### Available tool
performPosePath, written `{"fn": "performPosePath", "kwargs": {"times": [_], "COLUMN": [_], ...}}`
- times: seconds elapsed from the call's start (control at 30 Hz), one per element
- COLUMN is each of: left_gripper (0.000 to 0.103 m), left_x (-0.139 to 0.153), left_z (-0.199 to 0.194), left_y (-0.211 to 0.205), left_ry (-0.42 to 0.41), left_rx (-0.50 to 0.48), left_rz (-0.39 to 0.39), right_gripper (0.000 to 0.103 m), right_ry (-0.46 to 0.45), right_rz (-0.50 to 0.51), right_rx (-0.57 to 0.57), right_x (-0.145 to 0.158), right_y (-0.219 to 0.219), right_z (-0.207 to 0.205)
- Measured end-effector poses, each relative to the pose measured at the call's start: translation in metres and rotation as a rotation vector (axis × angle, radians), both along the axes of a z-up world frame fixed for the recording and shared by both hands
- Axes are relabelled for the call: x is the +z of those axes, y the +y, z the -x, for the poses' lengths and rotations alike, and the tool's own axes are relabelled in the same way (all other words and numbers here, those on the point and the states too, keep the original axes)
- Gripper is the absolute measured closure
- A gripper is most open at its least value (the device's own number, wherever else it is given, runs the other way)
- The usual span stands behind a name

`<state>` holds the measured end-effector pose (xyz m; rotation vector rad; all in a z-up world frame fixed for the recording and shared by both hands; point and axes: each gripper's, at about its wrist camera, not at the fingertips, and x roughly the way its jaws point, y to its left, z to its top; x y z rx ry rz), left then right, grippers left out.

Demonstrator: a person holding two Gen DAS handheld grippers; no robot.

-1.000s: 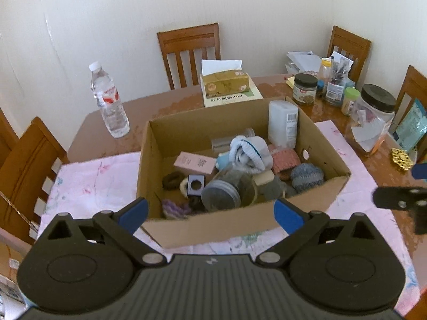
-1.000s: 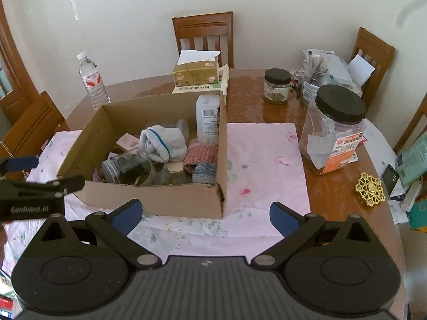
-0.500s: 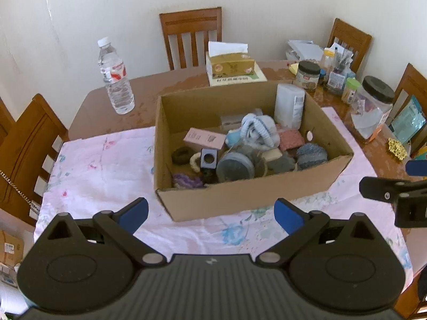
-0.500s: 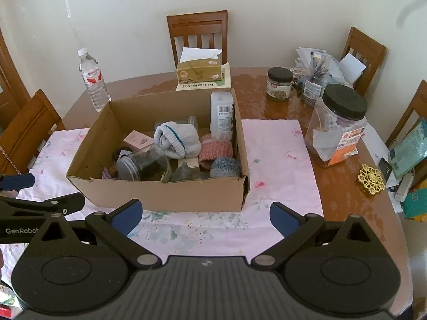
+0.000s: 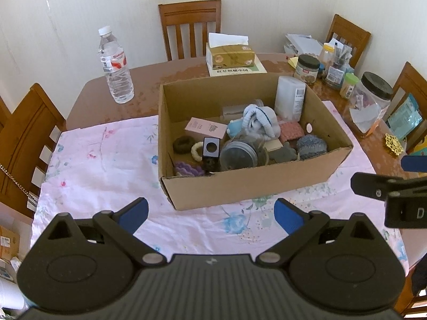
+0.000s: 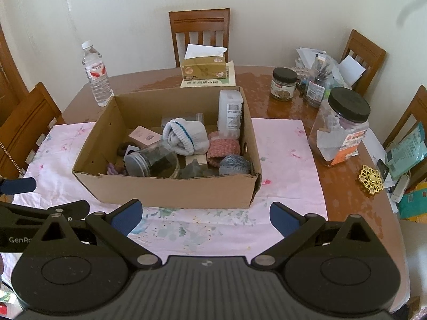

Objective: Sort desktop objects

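cardboard box (image 5: 248,186): plain brown
cloth (image 5: 106,160): pale pink, faint floral print in blue and pink
desk (image 6: 347,186): glossy reddish-brown wood
rolled sock (image 6: 186,136): white, blue stripe
knitted piece (image 6: 222,148): salmon pink
knitted ball (image 6: 234,164): grey-blue
tissue box (image 6: 204,68): gold-tan
left claw (image 5: 210,212): black, blue pads
right claw (image 6: 204,214): black, blue pads
large jar (image 6: 341,130): clear, black lid, orange label

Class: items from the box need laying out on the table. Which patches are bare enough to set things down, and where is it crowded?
Bare pink cloth lies left of the cardboard box, toward the water bottle. More lies right of the box, before the large jar. The far right corner is crowded around the small jar.
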<state>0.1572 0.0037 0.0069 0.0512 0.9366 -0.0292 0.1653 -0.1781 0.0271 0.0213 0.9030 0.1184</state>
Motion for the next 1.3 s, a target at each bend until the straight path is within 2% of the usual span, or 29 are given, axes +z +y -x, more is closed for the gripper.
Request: {"fn": "performPosePath", "kwargs": {"times": [0.37, 1.3], "left_gripper": [0.003, 0.003], "left_x": [0.0028, 0.0041], "left_z": [-0.0016, -0.0036], "left_y": [0.0035, -0.0012], "left_ry": [0.008, 0.012], "left_rx": [0.017, 0.022], "left_rz": [0.023, 0.021], "right_gripper": [0.0, 0.0], "right_ry": [-0.003, -0.003], "right_rz": [0.015, 0.006], "right_rx": [0.015, 0.02], "right_x": [0.0027, 0.0043], "right_y": [0.0039, 0.0007], "right_z": [0.0, -0.0022]}}
